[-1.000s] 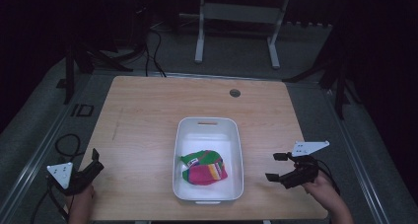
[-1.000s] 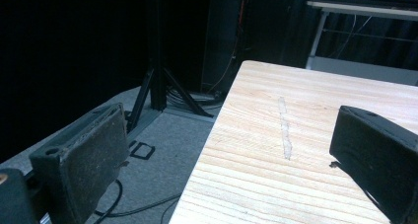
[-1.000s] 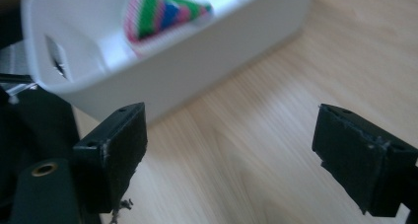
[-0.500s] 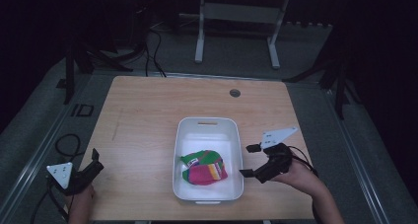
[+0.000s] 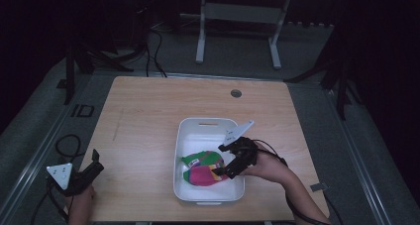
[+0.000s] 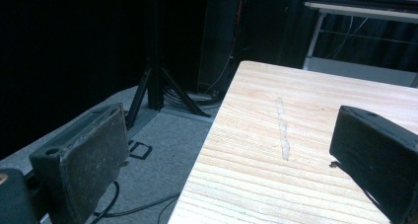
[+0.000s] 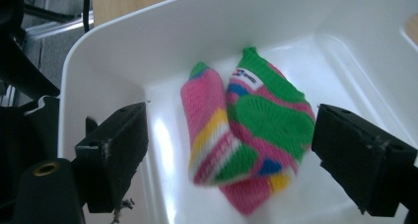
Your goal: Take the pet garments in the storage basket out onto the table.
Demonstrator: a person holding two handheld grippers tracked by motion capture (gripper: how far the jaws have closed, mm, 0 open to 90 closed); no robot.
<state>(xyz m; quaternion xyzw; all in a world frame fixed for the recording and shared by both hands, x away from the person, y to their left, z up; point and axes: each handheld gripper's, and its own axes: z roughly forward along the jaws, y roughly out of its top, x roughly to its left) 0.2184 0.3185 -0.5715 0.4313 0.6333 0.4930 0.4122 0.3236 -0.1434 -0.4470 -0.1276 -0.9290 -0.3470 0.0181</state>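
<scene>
A wooden desk seen from above in a dim room. A white rectangular tub sits on the desk, right of its middle and toward the near edge. Inside the tub, in its nearer half, lies a folded knitted piece in bright pink and green, with yellow, white and blue bands and a small white label.

The person's right hand reaches in from the near right and holds the right tool over the tub's right wall, its tip just above the knit's right side. In the right gripper view the two black jaws stand spread wide, one on each side of the knitted piece, neither touching it; the white tub wall curves behind.

The left tool rests at the near left corner of the desk, held in the person's left hand, well apart from the tub. In the left gripper view its jaws are also spread wide with nothing between them, one over the bare desk and the other past the desk's edge, over the grey floor.
</scene>
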